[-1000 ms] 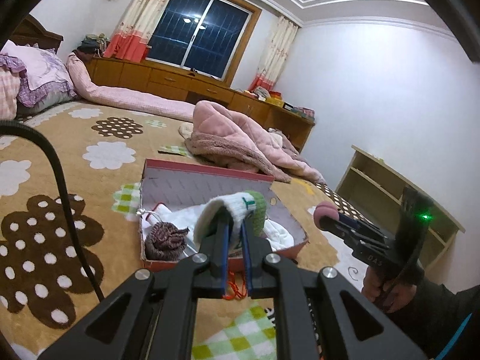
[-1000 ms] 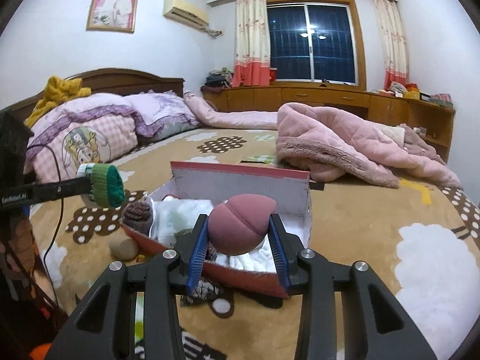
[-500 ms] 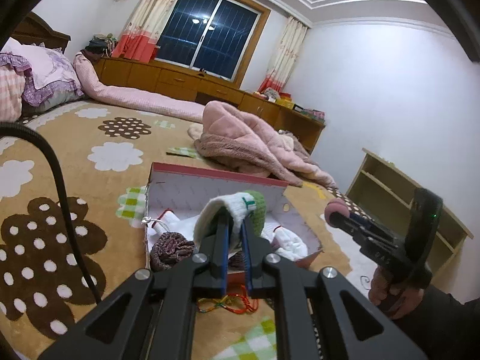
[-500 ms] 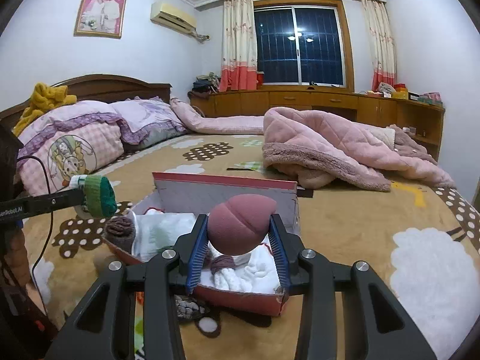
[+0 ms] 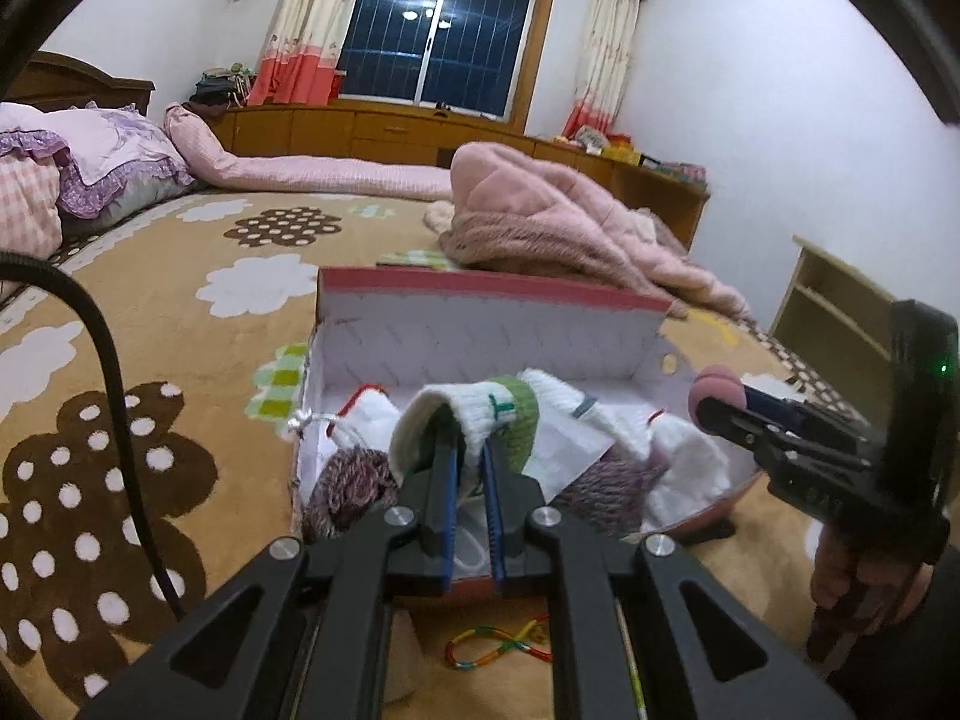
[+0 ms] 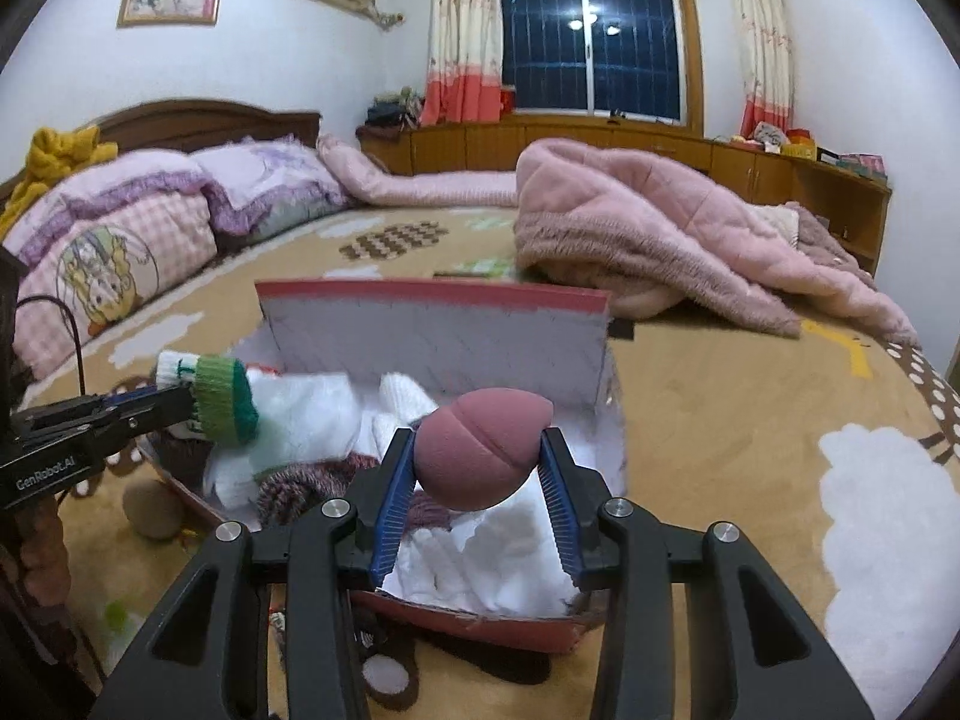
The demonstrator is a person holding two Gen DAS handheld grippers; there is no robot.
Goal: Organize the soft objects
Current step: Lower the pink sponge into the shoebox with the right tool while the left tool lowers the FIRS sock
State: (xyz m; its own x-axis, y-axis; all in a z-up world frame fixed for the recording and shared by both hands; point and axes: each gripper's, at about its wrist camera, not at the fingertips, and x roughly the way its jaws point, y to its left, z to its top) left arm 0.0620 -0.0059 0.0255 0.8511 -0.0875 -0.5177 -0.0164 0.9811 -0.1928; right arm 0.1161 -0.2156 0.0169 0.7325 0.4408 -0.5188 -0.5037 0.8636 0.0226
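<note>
Both grippers are matte black with triangular cut-outs, silver screw heads at the pivots and blue ribbed pads inside the fingers (image 6: pixel 393 498); the left gripper (image 6: pixel 180 405) bears white "GenRobot.AI" lettering, the right gripper (image 5: pixel 717 402) a green light, and a black cable (image 5: pixel 114 396) curves past

The box (image 6: pixel 432 348) is open on top, though its raised back flap blocks the far side and white knits (image 6: pixel 480 552) crowd the floor.
</note>
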